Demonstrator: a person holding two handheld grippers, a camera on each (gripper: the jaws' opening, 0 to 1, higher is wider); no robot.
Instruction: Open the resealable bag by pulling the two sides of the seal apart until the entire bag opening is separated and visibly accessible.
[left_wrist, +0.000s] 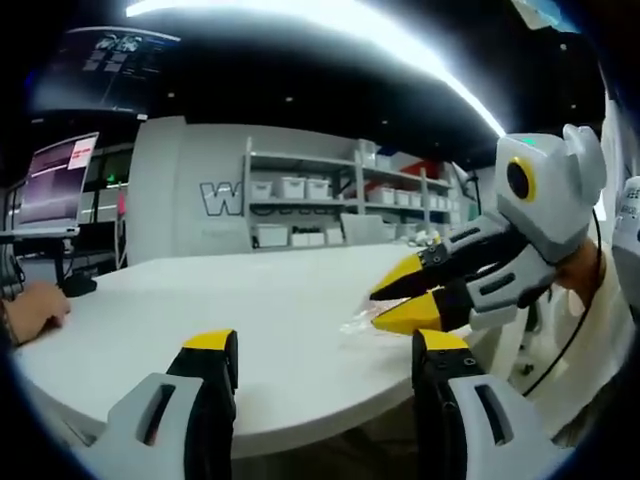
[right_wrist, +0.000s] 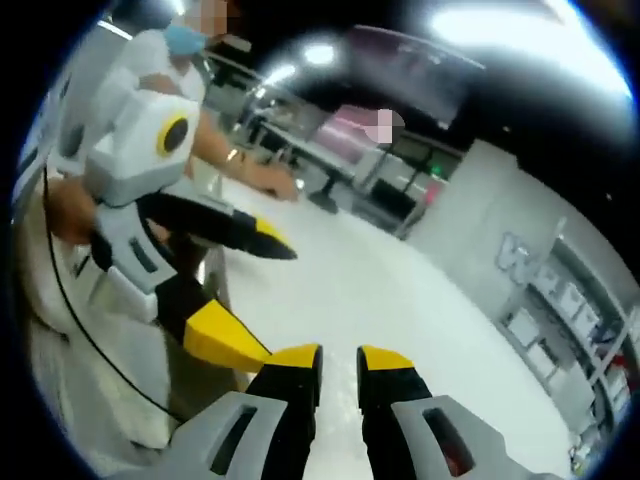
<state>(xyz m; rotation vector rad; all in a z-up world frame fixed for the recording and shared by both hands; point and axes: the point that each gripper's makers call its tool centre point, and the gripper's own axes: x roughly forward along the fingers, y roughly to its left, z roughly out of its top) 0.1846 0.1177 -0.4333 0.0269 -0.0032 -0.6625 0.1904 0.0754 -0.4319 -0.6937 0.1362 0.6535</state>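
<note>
Lying flat near the right-hand edge of the white table, the resealable bag shows in the left gripper view as a thin, clear, crinkled film; its shape is too faint to tell which way its long axis or its seal runs. The table is smooth, matt and rounded at its near edge. The right gripper comes in from the right of that view, grey-white plastic with black arms and yellow wedge tips, its jaws parted a little, the lower tip just at the bag's edge; whether it touches the film cannot be told. The left gripper rises from the bottom of its own view with its two yellow-capped jaws spread wide and nothing between them, hanging over the near edge of the table. In the right gripper view the right gripper's own jaws stand closer, a narrow gap between them, and the left gripper appears at the left with jaws apart. Shelving with white bins stands behind the table.
</note>
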